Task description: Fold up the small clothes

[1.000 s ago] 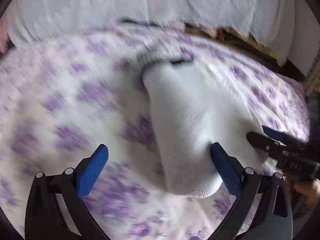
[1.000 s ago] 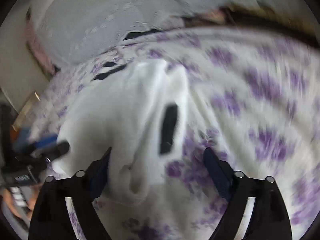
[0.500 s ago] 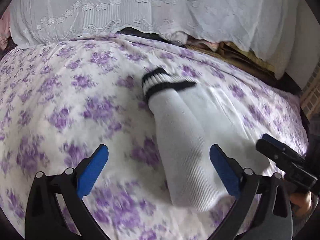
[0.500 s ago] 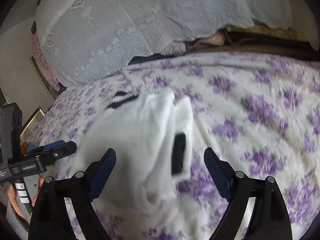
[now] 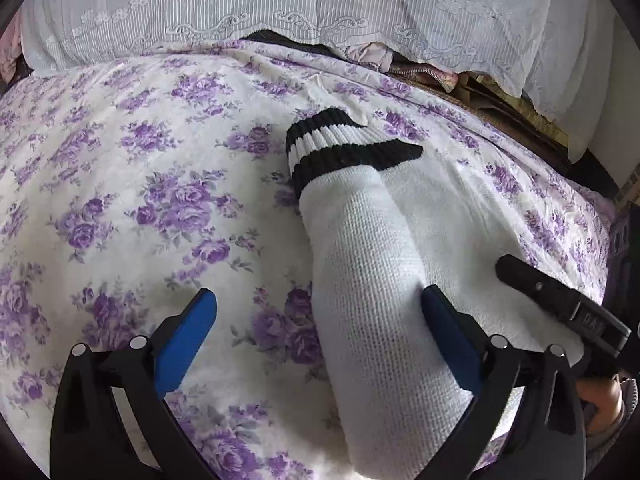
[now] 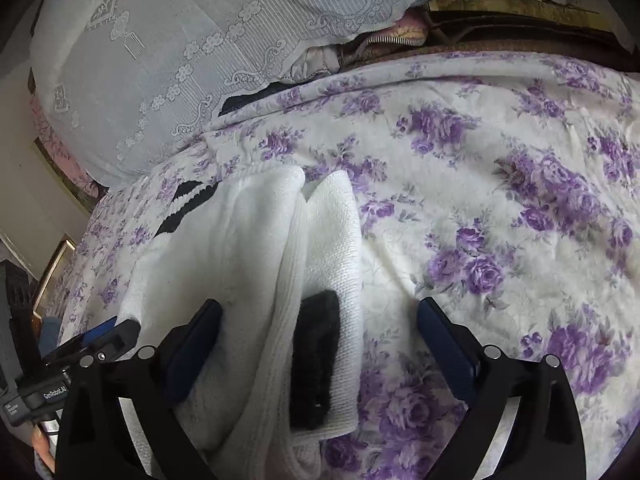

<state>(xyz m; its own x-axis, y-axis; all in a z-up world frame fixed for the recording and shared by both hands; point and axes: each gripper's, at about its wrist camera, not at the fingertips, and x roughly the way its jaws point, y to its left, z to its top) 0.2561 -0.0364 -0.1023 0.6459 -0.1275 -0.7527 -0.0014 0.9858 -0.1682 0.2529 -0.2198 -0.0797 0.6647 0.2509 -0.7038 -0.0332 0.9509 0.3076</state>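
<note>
white knit: sock (image 5: 372,280) with black cuff stripes, lying on the purple floral bedsheet (image 5: 120,200)
sock position: between both grippers, folded layers visible
left gripper (image 5: 320,336): jaws spread wide, sock between the blue pads, nothing gripped
right gripper (image 6: 320,340): jaws spread wide over sock (image 6: 280,280)
background: lace cover (image 5: 320,8)

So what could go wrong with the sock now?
Both the left gripper and the right gripper are open, so nothing holds the white sock; it might unroll. Its cloth bunches unevenly on the soft flowered bedspread, so a pinch might catch only one layer, or the bedspread too.
</note>
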